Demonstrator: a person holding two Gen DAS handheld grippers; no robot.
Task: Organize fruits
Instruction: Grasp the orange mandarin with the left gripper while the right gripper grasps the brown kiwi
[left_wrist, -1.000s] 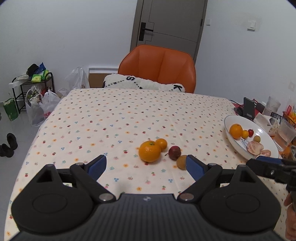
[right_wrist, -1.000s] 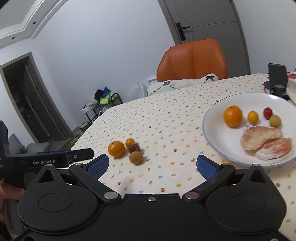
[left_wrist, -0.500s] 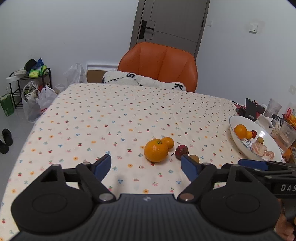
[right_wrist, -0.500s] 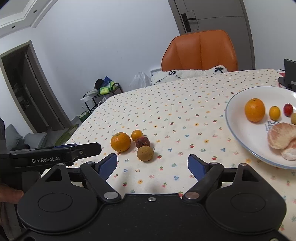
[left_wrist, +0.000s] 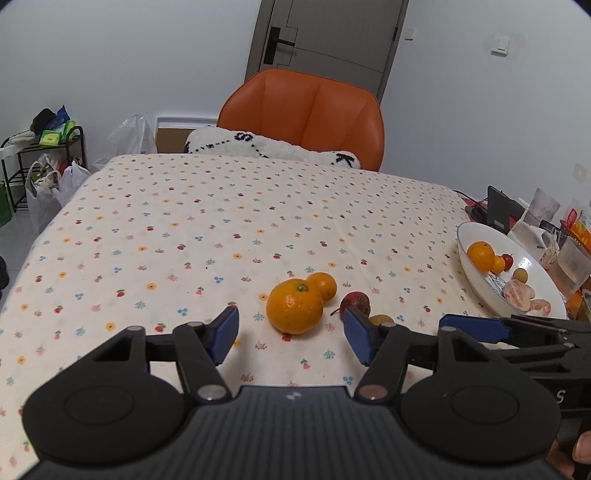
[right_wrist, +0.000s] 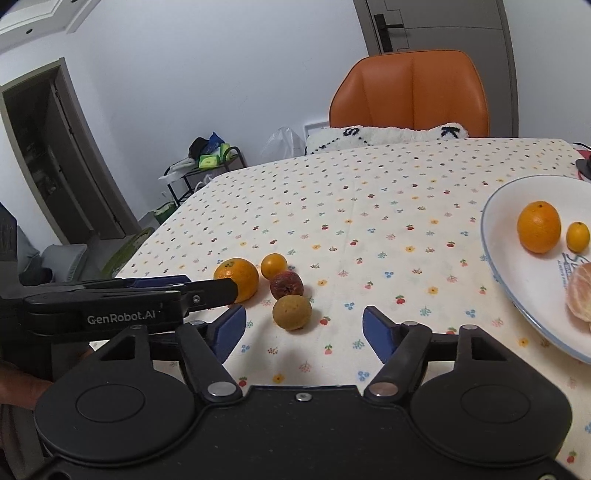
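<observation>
Both open and empty, our left hand-held gripper (left_wrist: 291, 334) frames the large orange (left_wrist: 294, 306) at centre frame on the worktop (left_wrist: 184, 229), right hand-held gripper (right_wrist: 303, 334) faces the brown fruit (right_wrist: 291, 312); we centre each before closing gently.

A home dining room is suggested: a table (left_wrist: 184, 221) covered in flowery cloth, an orange chair (left_wrist: 306, 114), shopping bags (left_wrist: 48, 184) dumped by a rack, a door (left_wrist: 325, 37).
</observation>
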